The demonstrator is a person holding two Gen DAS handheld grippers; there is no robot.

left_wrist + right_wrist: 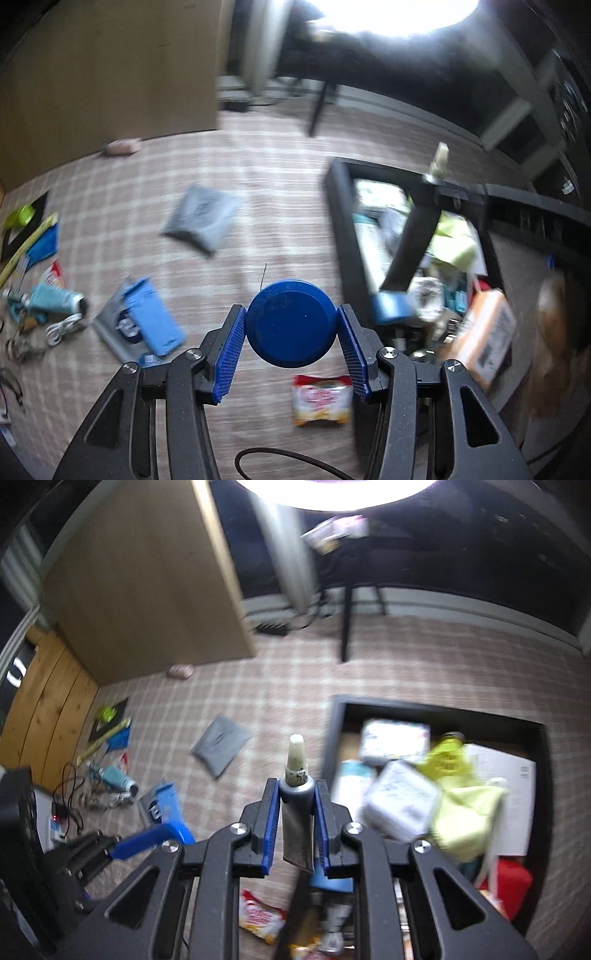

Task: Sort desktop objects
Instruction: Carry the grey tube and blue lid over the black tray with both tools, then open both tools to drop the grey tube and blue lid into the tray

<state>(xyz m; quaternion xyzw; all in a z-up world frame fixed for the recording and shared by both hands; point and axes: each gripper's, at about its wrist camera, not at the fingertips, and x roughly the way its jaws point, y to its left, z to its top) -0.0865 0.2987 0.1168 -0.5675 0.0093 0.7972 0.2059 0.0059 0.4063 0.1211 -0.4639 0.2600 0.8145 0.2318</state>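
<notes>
While your left tongs (291,332) clamped a blue round lid (291,324), your right tongs (295,812) gripped a glue tube (295,797), both just left of the black bin (546,775).

The left claw (291,332), black with ridged blue pads, is gripping a dark blue round lid (291,324). The right claw (295,812), in the same black and blue, is clamping a dark grey tube (297,812) with a cream-white nozzle. A beige and white plaid carpet (258,184) is lying under a grey pouch (201,218), a light blue box (153,319), a red, white and yellow snack packet (320,400) and a black bin (334,731) that is showing yellow-green cloth (465,812).
</notes>
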